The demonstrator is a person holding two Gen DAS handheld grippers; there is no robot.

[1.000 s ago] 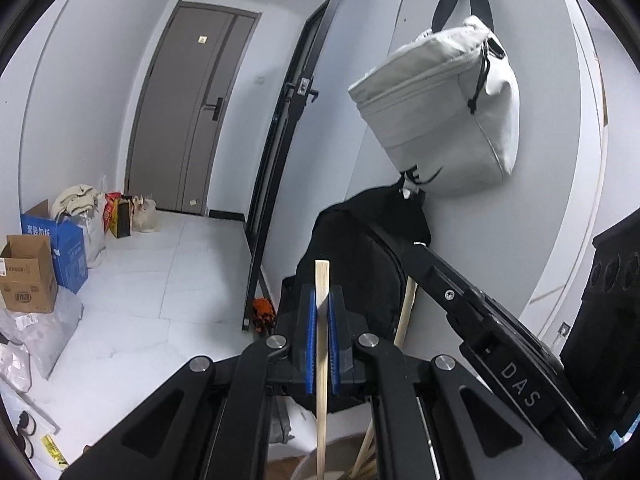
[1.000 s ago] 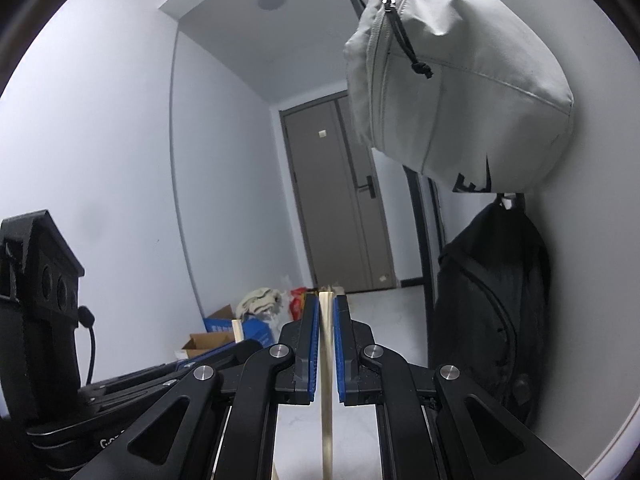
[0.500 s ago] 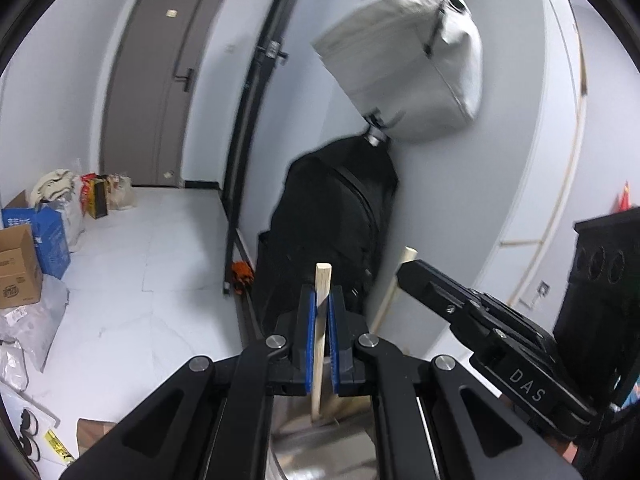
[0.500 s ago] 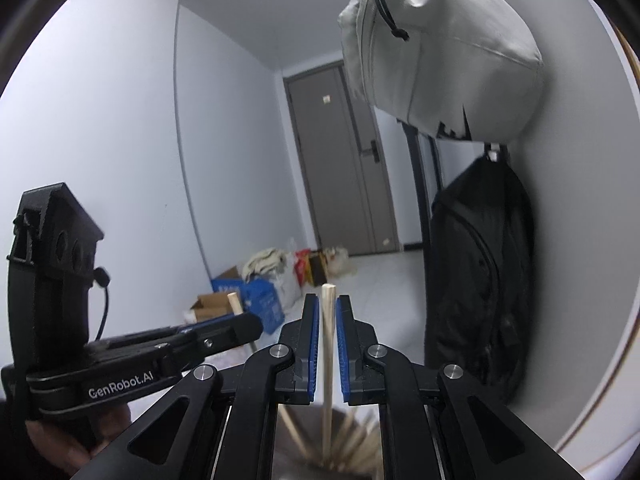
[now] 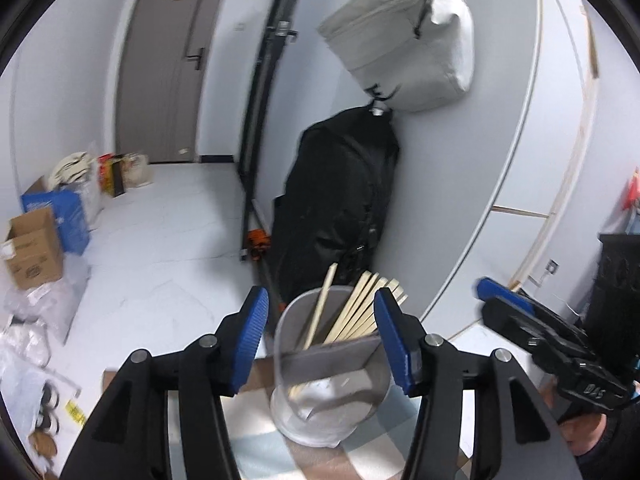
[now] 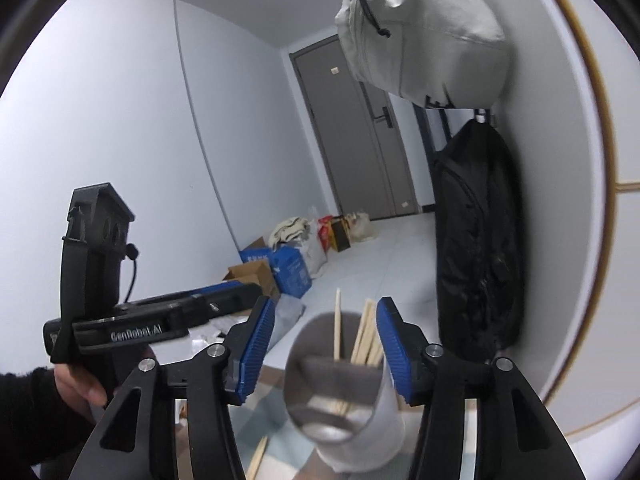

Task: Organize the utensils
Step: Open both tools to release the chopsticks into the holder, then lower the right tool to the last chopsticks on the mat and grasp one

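Note:
A translucent holder cup (image 5: 332, 396) stands on the checked tablecloth (image 5: 260, 452) with several wooden chopsticks (image 5: 360, 308) leaning in it. My left gripper (image 5: 322, 338) hovers just before the cup. Its jaws are opening and the blue pads (image 5: 252, 336) touch nothing. In the right wrist view the same cup (image 6: 352, 432) and chopsticks (image 6: 362, 338) sit between the parted fingers of my right gripper (image 6: 325, 350), whose jaws are also opening, clear of the sticks. One loose chopstick (image 6: 258, 456) lies on the cloth. Each gripper shows in the other's view: right gripper (image 5: 520, 320), left gripper (image 6: 160, 320).
A black backpack (image 5: 340, 200) and a grey bag (image 5: 404, 40) hang on the wall just behind the cup. A black stand (image 5: 256, 120) leans beside them. Cardboard boxes (image 5: 36, 248) and bags (image 5: 120, 172) sit on the floor near a grey door (image 5: 168, 60).
Each gripper held one chopstick upright in shut jaws. Both have tipped down over the cup and spread their jaws, and the sticks now stand in the cup.

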